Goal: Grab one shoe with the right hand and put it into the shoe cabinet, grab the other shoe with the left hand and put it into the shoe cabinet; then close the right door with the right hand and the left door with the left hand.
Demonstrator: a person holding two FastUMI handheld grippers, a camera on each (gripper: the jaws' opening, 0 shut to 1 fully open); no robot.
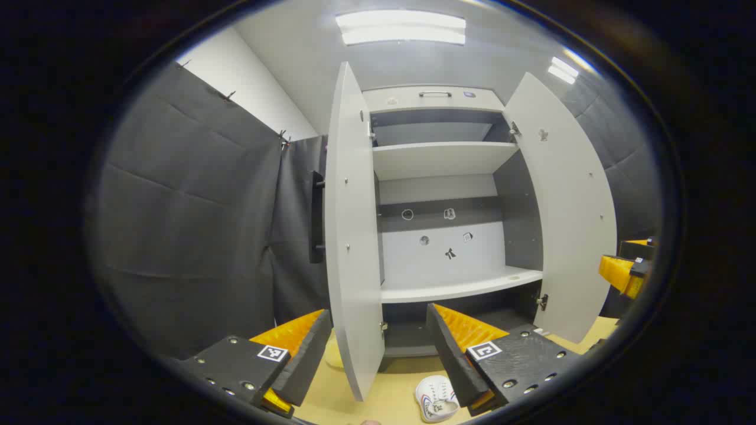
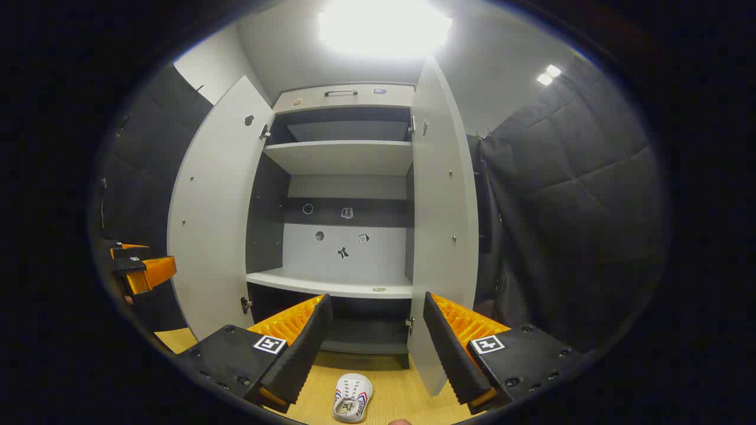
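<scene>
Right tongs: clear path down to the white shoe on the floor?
Probably yes. In the right gripper view the right tongs are open, and the white shoe lies on the bare floor just below the gap, in front of the open cabinet. Nothing sits between them.

Each hand-held gripper carried two wedge-shaped fingers with ribbed inner faces, mounted on flat black textured blocks. On the left gripper (image 1: 378, 354), each block bore a small square black-and-white marker tag beside its finger and a row of round silver screws farther out. The right gripper (image 2: 373, 348) had the same tags and screws.
</scene>
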